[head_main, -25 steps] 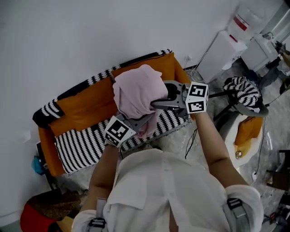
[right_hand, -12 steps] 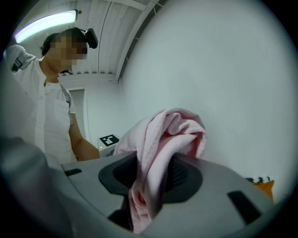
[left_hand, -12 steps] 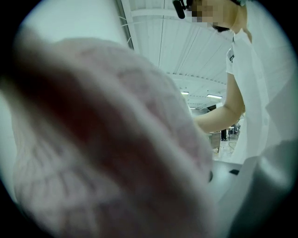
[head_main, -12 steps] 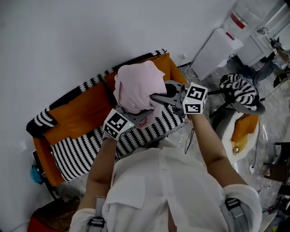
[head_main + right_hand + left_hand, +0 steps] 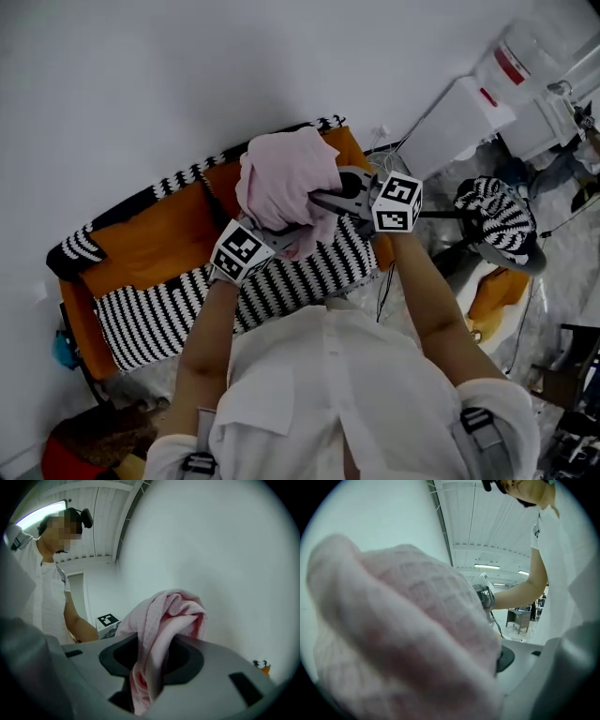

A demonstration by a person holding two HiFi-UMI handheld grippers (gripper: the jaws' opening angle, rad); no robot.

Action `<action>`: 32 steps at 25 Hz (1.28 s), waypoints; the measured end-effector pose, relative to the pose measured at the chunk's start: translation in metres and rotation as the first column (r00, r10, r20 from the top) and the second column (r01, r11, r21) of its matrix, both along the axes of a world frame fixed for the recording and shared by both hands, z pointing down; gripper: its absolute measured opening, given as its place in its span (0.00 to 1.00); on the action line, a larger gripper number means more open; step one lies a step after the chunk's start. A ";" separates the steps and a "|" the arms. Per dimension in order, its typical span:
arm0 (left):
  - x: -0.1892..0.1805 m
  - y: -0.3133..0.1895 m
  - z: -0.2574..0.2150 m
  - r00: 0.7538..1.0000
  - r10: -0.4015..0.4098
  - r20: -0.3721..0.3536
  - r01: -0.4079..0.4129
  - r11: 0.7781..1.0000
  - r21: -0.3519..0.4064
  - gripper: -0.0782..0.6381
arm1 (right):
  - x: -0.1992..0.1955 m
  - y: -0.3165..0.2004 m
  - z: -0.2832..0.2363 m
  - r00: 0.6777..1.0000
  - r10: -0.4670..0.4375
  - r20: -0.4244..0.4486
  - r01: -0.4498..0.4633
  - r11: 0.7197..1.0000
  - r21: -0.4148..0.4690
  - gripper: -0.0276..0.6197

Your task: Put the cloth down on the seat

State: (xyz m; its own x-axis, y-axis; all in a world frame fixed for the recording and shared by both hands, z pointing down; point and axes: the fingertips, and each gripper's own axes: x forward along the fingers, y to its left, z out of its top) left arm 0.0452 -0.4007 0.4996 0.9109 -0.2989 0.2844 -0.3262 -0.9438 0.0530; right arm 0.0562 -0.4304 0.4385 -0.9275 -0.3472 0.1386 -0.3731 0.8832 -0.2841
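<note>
A pink cloth [image 5: 284,186] is bunched up in the air above the sofa's black-and-white striped seat [image 5: 281,281]. My right gripper [image 5: 323,200] reaches in from the right and is shut on a fold of the cloth [image 5: 164,616], which hangs pinched between its dark pads [image 5: 187,660]. From below left comes my left gripper [image 5: 281,234], whose jaws are opening. The cloth [image 5: 403,634] drapes over it and fills most of the left gripper view. One pad [image 5: 506,659] shows bare at the cloth's edge, and the other jaw is hidden.
The sofa has an orange back [image 5: 159,234] and stands against a white wall. A stool with a striped cushion [image 5: 497,211], an orange object [image 5: 492,286] and white appliances [image 5: 459,112] stand to the right. Cables lie on the floor. A red item [image 5: 66,459] sits at the bottom left.
The right gripper's jaws have closed onto the cloth. The left jaws have spread wider under it. The bundle stays above the sofa, with both hands a little higher in the picture.
</note>
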 end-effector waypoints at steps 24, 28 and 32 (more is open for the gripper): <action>-0.027 -0.077 0.075 0.907 -0.393 0.152 0.413 0.901 -0.135 0.63 | 0.093 -0.209 0.156 0.997 0.074 0.009 -0.067 0.945 -0.319 0.23; -0.021 -0.083 0.072 0.897 -0.416 0.146 0.435 0.890 -0.137 0.63 | 0.111 -0.243 0.198 0.991 0.126 -0.037 -0.130 0.912 -0.390 0.23; -0.014 -0.088 0.076 0.895 -0.421 0.145 0.440 0.887 -0.140 0.63 | 0.134 -0.269 0.228 0.975 0.189 -0.116 -0.221 0.882 -0.417 0.23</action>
State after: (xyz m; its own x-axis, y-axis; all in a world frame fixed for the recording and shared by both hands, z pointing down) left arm 0.0311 -0.4890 0.5753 0.6639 -0.5950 0.4530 -0.7113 -0.6894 0.1370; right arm 0.1902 -0.6998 0.6668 -0.8246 -0.4218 0.3770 -0.5652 0.5851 -0.5816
